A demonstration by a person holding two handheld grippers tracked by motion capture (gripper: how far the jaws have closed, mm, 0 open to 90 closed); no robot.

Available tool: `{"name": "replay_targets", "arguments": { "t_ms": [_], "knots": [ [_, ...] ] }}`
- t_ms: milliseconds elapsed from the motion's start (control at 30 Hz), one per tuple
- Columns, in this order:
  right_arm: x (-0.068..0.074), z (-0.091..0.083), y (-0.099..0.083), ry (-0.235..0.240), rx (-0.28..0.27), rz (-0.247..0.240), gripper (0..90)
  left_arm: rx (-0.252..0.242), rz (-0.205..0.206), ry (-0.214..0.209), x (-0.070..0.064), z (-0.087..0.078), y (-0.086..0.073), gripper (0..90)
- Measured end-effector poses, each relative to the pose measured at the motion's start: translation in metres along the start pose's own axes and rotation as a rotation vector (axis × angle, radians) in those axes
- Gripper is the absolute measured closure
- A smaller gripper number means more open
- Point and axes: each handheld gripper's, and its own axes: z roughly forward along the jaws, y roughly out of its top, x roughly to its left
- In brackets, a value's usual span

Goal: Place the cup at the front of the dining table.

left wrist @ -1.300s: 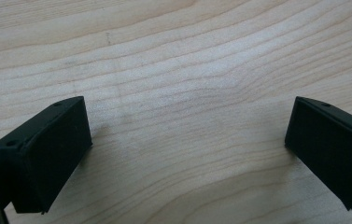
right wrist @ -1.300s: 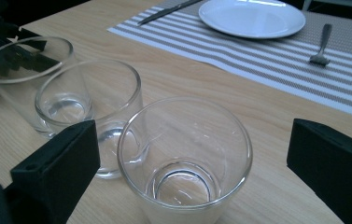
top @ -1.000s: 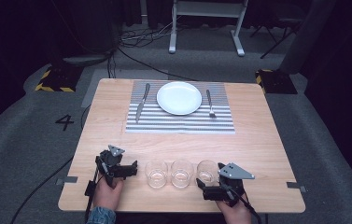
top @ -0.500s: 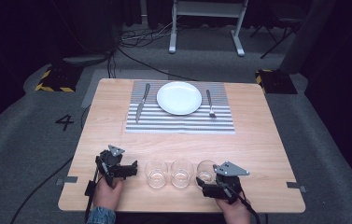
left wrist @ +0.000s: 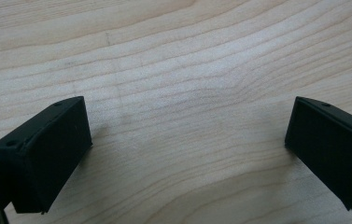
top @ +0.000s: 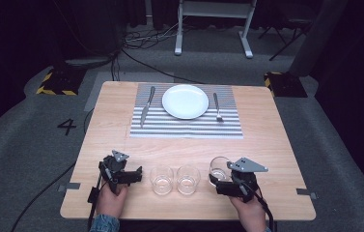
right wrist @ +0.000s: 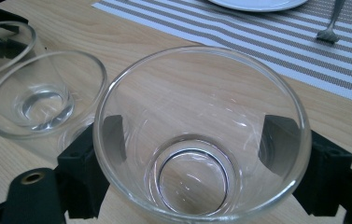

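Right gripper (top: 219,181) clamped on rightmost of 3 glasses (right wrist: 201,135) near table's (top: 266,145) front edge, not yet carried to placemat (top: 187,128); left gripper (top: 138,175) idle, jaws apart over bare wood.

A wooden table (top: 266,140) bears a striped placemat (top: 187,124) and glasses (top: 161,180).

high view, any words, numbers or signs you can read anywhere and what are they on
"4": a dark numeral marked on the grey floor covering, left of the light wooden table.
The yellow-and-black hazard stripes on the dark floor boxes carry no text.
No lettering can be read on the white round plate, the clear drinking glasses or either hand-held gripper.
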Motion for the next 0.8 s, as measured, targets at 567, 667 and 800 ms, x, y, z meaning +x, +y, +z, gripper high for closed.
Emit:
{"name": "replay_targets", "arguments": {
  "t_ms": [567, 667, 800],
  "knots": [
    [-0.015, 0.001, 0.034, -0.033, -0.035, 0.034, 19.9, -0.001, 0.000, -0.002, 0.000, 0.000, 0.000, 0.5],
    [-0.014, 0.002, 0.045, -0.046, -0.053, 0.027, 19.9, 0.000, 0.000, 0.000, 0.000, 0.000, 0.000, 0.5],
    [-0.015, 0.006, 0.054, -0.053, -0.070, 0.021, 19.9, 0.000, 0.000, 0.000, 0.000, 0.000, 0.000, 0.5]
  ]
}}
